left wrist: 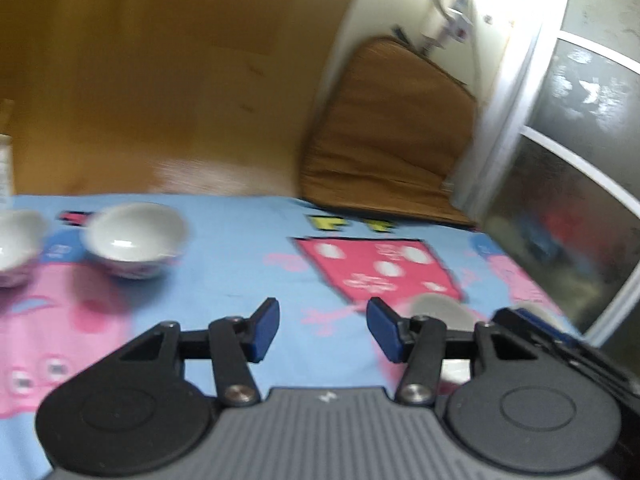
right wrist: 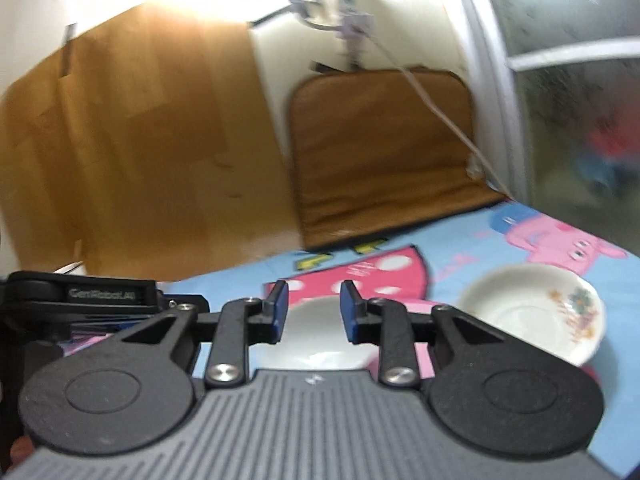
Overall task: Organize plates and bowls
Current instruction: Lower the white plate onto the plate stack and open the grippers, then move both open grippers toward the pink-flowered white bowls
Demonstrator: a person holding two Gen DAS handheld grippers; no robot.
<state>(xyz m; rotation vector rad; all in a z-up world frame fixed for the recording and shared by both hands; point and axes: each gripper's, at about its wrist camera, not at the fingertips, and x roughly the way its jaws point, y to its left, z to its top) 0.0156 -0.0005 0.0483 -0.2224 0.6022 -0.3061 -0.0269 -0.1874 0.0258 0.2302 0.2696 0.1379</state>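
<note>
Both views smeared, so edges of the crockery are soft and any closing on a rim from here would be judged poorly. Main risk: the right hand-held gripper (right wrist: 312, 312) hangs over a plain white plate (right wrist: 320, 334) lying low and just ahead of its fingers; the rim is thin and glazed, so a pinch taken off-centre or too shallow could let it slip and drop back on the worktop (right wrist: 460, 268), or skid it into the flowered plate (right wrist: 536, 312) just to this gripper's right. Second risk: the two tools are close together. The left hand-held gripper (left wrist: 322, 330) shows the other tool's black body at its right edge, and a swing toward each other could knock them. A bowl (left wrist: 136, 240) sits ahead and left of the left gripper, well apart from it, with a second bowl (left wrist: 16, 248) further left, cut by the frame edge; a reach across for either must clear the first. Pose: left gripper level and low over the patterned cloth, jaws wide apart, holding nothing. Right gripper tipped slightly down, jaws parted to a moderate gap, nothing between the pads; I cannot tell whether it touches the plate below.
</note>
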